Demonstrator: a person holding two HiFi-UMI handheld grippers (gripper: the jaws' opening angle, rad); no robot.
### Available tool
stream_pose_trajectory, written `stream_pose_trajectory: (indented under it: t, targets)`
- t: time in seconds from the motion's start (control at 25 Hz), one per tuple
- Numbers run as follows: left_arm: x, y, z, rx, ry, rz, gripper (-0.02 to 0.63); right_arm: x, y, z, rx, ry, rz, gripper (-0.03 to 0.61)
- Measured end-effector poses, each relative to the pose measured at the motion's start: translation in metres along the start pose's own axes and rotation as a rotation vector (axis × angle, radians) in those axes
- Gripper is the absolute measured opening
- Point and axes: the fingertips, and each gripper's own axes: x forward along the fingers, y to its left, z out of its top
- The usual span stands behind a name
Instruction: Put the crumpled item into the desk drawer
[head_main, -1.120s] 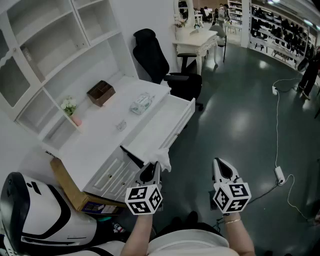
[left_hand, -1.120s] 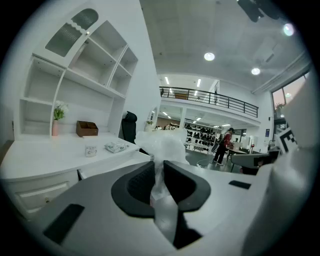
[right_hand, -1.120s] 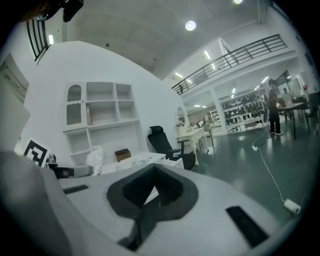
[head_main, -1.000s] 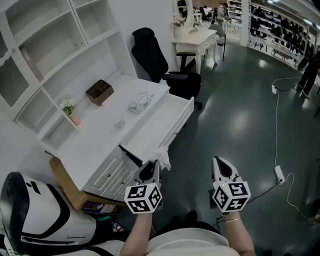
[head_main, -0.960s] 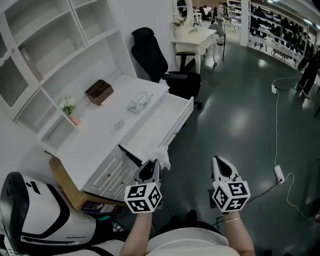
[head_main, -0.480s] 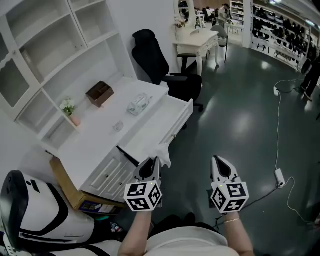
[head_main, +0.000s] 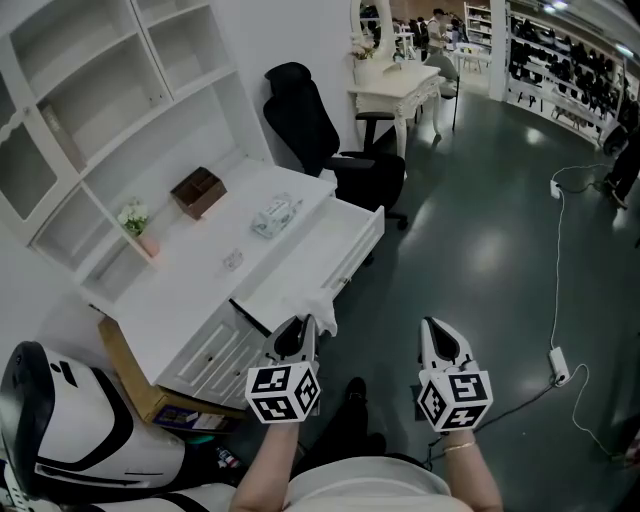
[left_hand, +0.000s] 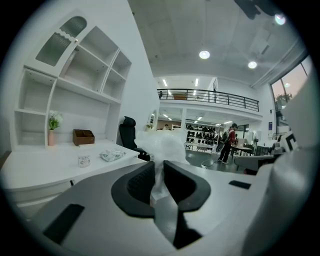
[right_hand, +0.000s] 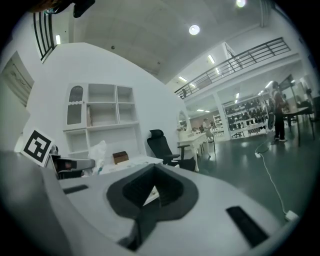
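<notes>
My left gripper (head_main: 301, 327) is shut on a crumpled white item (head_main: 319, 309), which sticks out past its tips. It hovers just off the near corner of the open desk drawer (head_main: 362, 245). In the left gripper view the crumpled item (left_hand: 161, 145) bulges above the dark pads (left_hand: 140, 182), which pinch its lower part. My right gripper (head_main: 441, 330) hangs over the dark floor to the right, apart from the desk. Its jaws look closed with nothing between them (right_hand: 152, 194).
On the white desk (head_main: 190, 285) lie a tissue pack (head_main: 272, 213), a small jar (head_main: 232, 260), a brown box (head_main: 197, 190) and a flower vase (head_main: 138, 225). A black office chair (head_main: 325, 135) stands at the drawer's far end. A white-and-black machine (head_main: 60, 425) and a cardboard box (head_main: 135, 375) sit at lower left. A cable (head_main: 556, 250) runs across the floor.
Both grippers have drifted slightly left and down in the head view as it shifted. The left grip on the crumpled item is unchanged.
</notes>
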Motion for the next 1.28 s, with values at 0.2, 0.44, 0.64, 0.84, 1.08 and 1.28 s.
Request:
stream_pose_trajectory:
  t: [0.2, 0.44, 0.64, 0.84, 1.08, 1.28]
  targets:
    - [0.028, 0.001, 0.006, 0.019, 0.001, -0.005, 0.049, 0.019, -0.014, 0.004, 0.009, -0.004, -0.015, 0.002]
    - [0.070, 0.014, 0.008, 0.010, 0.006, -0.009, 0.049, 0.051, -0.031, 0.008, 0.006, -0.007, -0.039, 0.002]
    - [0.117, 0.032, 0.011, -0.009, 0.016, -0.008, 0.049, 0.096, -0.039, 0.016, -0.005, -0.008, -0.045, 0.002]
    - [0.168, 0.050, 0.024, -0.014, 0.022, -0.015, 0.049, 0.148, -0.048, 0.030, -0.010, -0.008, -0.052, 0.002]
    - [0.227, 0.072, 0.040, -0.019, 0.034, -0.024, 0.049, 0.206, -0.052, 0.042, -0.005, 0.009, -0.034, 0.002]
    - [0.267, 0.087, 0.050, -0.027, 0.040, -0.034, 0.049, 0.247, -0.055, 0.049, -0.002, 0.018, -0.041, 0.002]
